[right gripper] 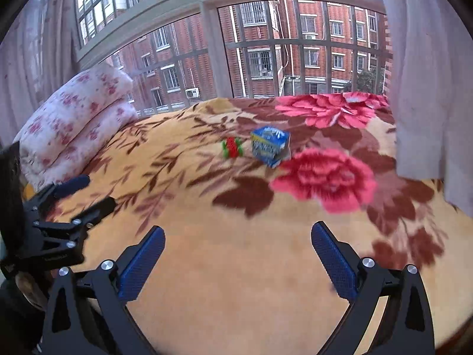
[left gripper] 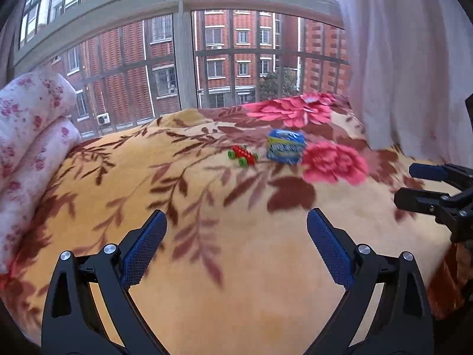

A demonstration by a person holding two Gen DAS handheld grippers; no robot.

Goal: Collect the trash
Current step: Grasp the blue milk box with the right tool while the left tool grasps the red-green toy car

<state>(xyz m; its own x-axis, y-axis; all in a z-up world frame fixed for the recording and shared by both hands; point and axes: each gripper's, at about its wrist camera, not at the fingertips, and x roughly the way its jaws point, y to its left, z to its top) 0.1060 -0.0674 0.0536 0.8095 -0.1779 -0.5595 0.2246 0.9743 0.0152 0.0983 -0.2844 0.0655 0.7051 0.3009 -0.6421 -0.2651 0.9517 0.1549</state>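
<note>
While fingers (right gripper: 334,261) gape, wrapper (right gripper: 270,145) well ahead

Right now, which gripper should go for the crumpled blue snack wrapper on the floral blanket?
Right, marginally. The crumpled blue snack wrapper lies nearly straight ahead of the right gripper, with bare floral blanket between. The left gripper is also open and empty, but the red-and-green toy car sits nearer its line.

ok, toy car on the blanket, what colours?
Toy car: red body, green wheels. Clearest in the left wrist view.
</note>
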